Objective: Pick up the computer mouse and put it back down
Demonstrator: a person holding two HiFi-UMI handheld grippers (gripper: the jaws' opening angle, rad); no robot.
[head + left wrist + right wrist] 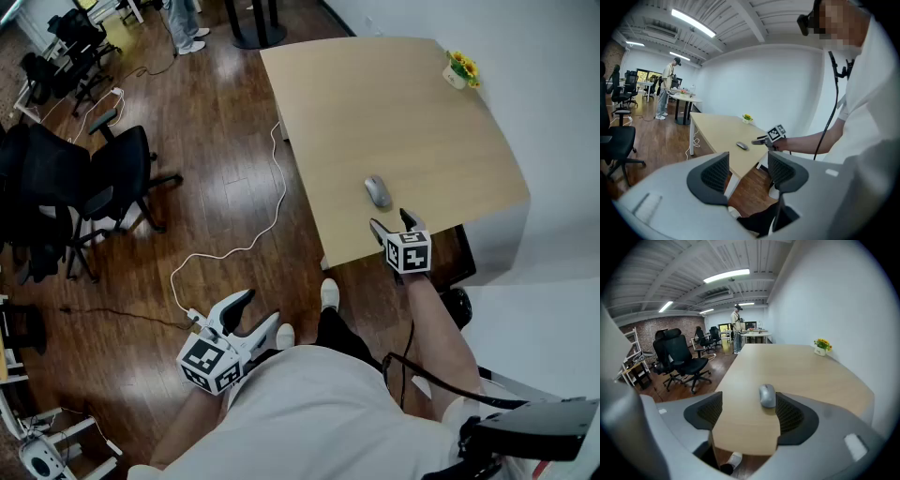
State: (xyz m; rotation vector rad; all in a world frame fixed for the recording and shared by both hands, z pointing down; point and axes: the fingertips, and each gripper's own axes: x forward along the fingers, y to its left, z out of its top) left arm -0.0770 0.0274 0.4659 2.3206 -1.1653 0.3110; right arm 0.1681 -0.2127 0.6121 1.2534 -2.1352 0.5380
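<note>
A grey computer mouse [377, 191] lies on the light wooden table [394, 103], a little in from its near edge. My right gripper [394, 226] hovers over that edge just short of the mouse, jaws open and empty. In the right gripper view the mouse [767, 395] sits ahead of the right gripper [749, 412], close to the right-hand finger. My left gripper [251, 314] hangs low over the wooden floor to my left, open and empty. From the left gripper view the mouse [742, 146] shows far off beyond the left gripper [748, 172].
A small pot of yellow flowers [460, 69] stands at the table's far right corner. A white cable [246, 246] trails over the floor beside the table. Black office chairs [80, 183] stand to the left. A person [187, 23] stands at the far end of the room.
</note>
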